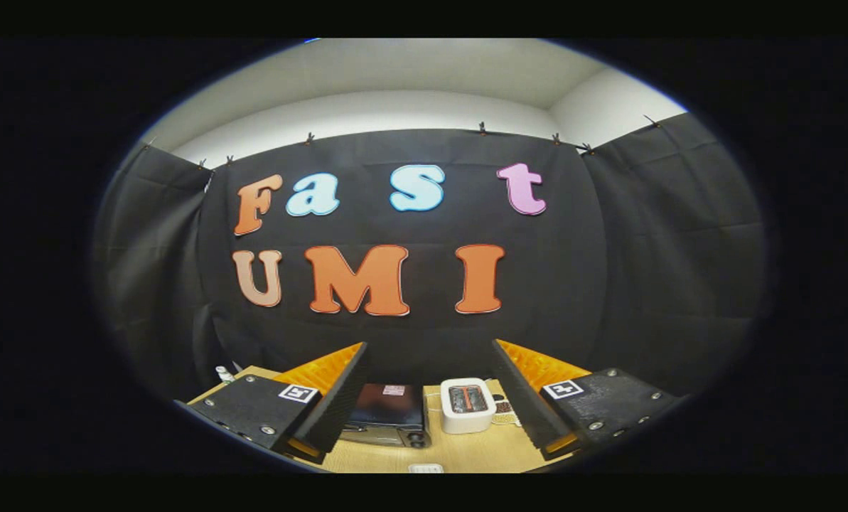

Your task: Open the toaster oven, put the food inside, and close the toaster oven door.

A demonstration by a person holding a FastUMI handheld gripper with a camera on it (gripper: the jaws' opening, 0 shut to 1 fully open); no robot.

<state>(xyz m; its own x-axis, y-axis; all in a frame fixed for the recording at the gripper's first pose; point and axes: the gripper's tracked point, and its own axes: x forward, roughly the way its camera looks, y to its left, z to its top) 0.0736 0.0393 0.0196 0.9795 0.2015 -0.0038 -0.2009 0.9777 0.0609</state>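
Note:
My gripper (pixel 431 398) is held high above the wooden table (pixel 466 451), its two fingers spread wide apart with nothing between them. Far below, between the fingers, the dark toaster oven (pixel 388 416) sits on the table beside the left finger, seen from above; its door looks closed, though it is small in view. To its right stands a white pop-up toaster (pixel 468 405) with something reddish in its slots. The food item is too small to make out.
A small patterned object (pixel 503 409) lies just right of the white toaster, partly behind the right finger. A white item (pixel 426 468) sits at the table's near edge. A small pale bottle-like object (pixel 223 372) stands at the table's far left corner. Black cloth walls enclose the booth.

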